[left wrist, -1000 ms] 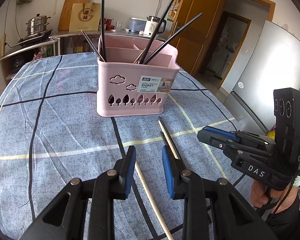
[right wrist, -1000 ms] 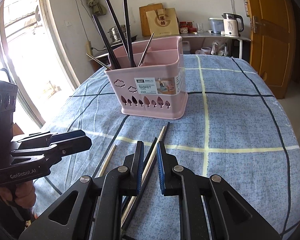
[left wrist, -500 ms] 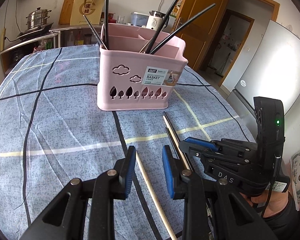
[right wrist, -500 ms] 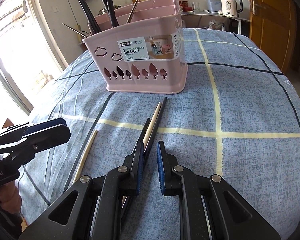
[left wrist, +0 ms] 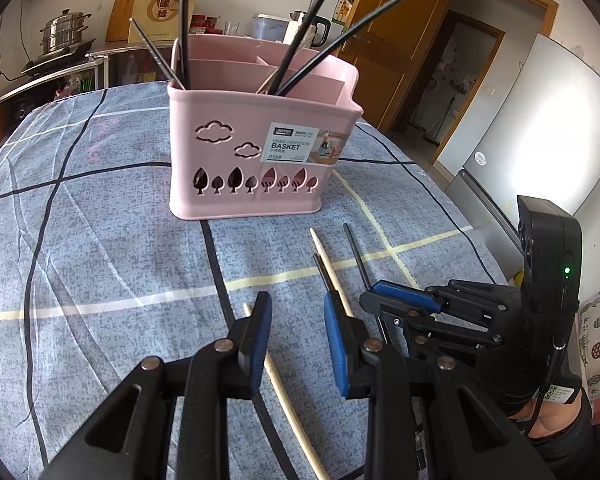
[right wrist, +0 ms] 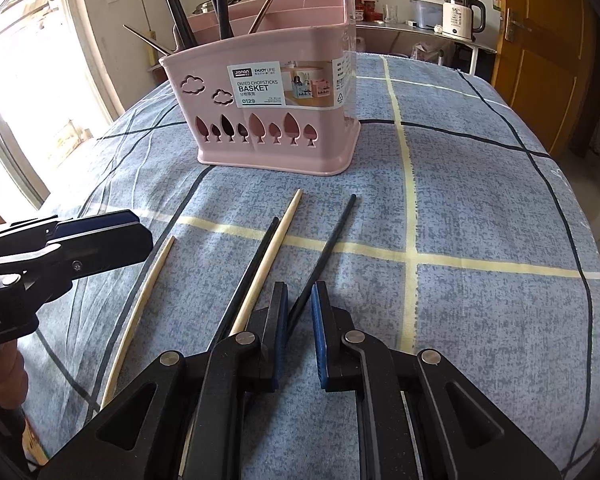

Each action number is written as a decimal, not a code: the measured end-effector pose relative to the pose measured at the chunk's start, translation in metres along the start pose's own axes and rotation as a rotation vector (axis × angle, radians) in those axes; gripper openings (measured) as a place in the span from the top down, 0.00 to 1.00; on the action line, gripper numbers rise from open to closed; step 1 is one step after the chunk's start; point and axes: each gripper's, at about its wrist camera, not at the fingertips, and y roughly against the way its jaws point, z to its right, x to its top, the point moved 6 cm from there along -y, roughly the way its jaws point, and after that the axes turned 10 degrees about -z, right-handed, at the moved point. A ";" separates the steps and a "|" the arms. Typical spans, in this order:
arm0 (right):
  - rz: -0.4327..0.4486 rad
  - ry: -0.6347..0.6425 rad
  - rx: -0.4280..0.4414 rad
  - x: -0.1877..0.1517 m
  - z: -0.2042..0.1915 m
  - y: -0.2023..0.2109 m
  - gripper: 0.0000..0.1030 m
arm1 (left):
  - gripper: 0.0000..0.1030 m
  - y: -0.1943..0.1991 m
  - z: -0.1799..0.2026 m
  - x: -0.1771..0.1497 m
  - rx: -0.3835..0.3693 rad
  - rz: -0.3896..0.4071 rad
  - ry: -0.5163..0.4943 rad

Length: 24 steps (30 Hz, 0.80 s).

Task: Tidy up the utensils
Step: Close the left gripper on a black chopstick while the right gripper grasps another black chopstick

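Right tongs (right wrist: 299,308) low over the table (right wrist: 480,208), fingers a narrow gap apart with a black chopstick (right wrist: 332,236) running between them; cannot tell if the pads actually pinch it. That chopstick is angled away from the other two beside it: a pale wooden chopstick (right wrist: 274,250) and a second black chopstick (right wrist: 256,264) lying touching side by side, just left of the right tongs. Another wooden chopstick (right wrist: 140,312) lies further left, apart from the rest. Left tongs (left wrist: 296,320) apart, nothing between them, hovering over the cloth above that lone wooden stick. Pink basket (right wrist: 276,120) stands upright past the loose sticks, near their tips, already holding several black chopsticks (left wrist: 184,20) and metal ones leaning in its compartments. A hand (left wrist: 556,420) grips the right tool.
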 end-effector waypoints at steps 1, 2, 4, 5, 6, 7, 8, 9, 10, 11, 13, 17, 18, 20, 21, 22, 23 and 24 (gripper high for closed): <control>-0.001 0.005 0.000 -0.001 0.001 0.001 0.89 | 0.72 -0.003 0.003 0.001 0.001 -0.008 -0.006; -0.003 0.008 0.000 -0.002 0.003 0.002 0.89 | 0.72 -0.007 0.005 0.002 0.005 -0.019 -0.011; -0.006 0.015 -0.004 -0.003 0.006 0.003 0.89 | 0.72 -0.016 0.009 0.003 0.012 -0.045 -0.019; -0.007 0.018 -0.009 -0.004 0.009 0.004 0.89 | 0.72 -0.021 0.011 0.004 0.015 -0.056 -0.019; -0.007 0.018 -0.014 -0.004 0.012 0.005 0.89 | 0.72 -0.026 0.012 0.005 0.015 -0.069 -0.021; -0.008 0.015 -0.016 -0.005 0.015 0.005 0.89 | 0.72 -0.030 0.014 0.005 0.017 -0.078 -0.023; -0.007 0.010 -0.017 -0.006 0.019 0.006 0.89 | 0.72 -0.034 0.016 0.006 0.020 -0.088 -0.024; -0.006 0.004 -0.018 -0.007 0.022 0.006 0.89 | 0.72 -0.039 0.018 0.005 0.025 -0.098 -0.026; -0.005 -0.003 -0.016 -0.007 0.026 0.007 0.89 | 0.72 -0.043 0.018 0.005 0.031 -0.107 -0.026; -0.004 -0.008 -0.013 -0.008 0.029 0.008 0.89 | 0.72 -0.047 0.019 0.005 0.041 -0.116 -0.026; 0.000 -0.013 -0.008 -0.008 0.032 0.009 0.90 | 0.72 -0.051 0.021 0.004 0.063 -0.113 -0.031; 0.006 -0.015 0.002 -0.009 0.033 0.009 0.89 | 0.72 -0.055 0.028 0.005 0.107 -0.108 -0.051; 0.007 -0.015 0.004 -0.008 0.034 0.009 0.89 | 0.72 -0.056 0.031 0.005 0.118 -0.106 -0.059; 0.008 -0.016 0.006 -0.008 0.034 0.009 0.90 | 0.72 -0.057 0.034 0.005 0.109 -0.108 -0.061; 0.009 -0.018 0.005 -0.008 0.035 0.009 0.90 | 0.72 -0.058 0.036 0.006 0.102 -0.112 -0.059; 0.009 -0.022 0.004 -0.009 0.037 0.010 0.90 | 0.72 -0.058 0.037 0.006 0.110 -0.110 -0.063; 0.009 -0.027 0.006 -0.009 0.039 0.010 0.90 | 0.72 -0.059 0.038 0.006 0.119 -0.107 -0.068; 0.009 -0.031 0.004 -0.010 0.041 0.011 0.89 | 0.72 -0.059 0.038 0.006 0.124 -0.105 -0.072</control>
